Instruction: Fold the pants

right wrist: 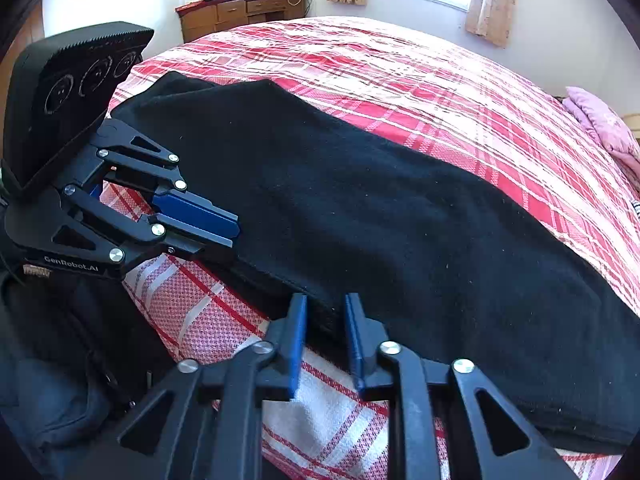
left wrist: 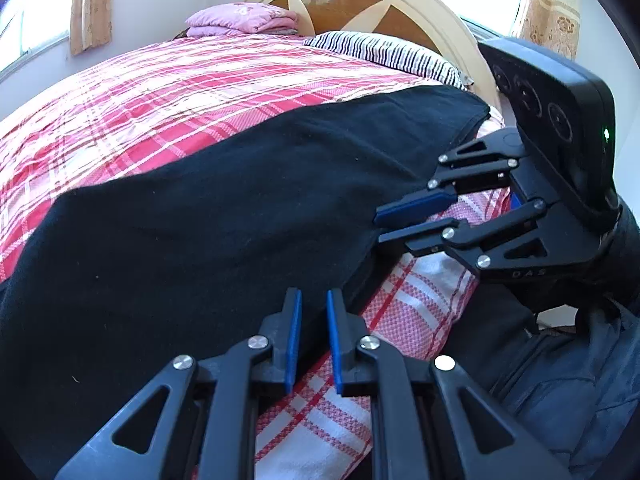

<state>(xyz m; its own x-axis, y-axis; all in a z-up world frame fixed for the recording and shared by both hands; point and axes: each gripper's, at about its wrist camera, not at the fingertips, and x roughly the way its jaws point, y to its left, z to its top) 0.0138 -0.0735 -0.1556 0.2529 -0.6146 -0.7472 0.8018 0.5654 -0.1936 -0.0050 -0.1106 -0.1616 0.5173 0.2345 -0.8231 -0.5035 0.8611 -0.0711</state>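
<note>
The black pants (left wrist: 224, 208) lie spread along the near edge of the bed (left wrist: 168, 92), filling the middle of both views over the red plaid cover; they look soft, thick and limp, likely to sag and drape, not slippery. The left tongs (left wrist: 313, 344) and right tongs (right wrist: 325, 346) are both narrowed, each nipping the near hem edge, which looks the sensible hold.

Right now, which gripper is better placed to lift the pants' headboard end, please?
Probably right: the right gripper is at the black pants' edge nearer the headboard; the left gripper is farther off.
</note>
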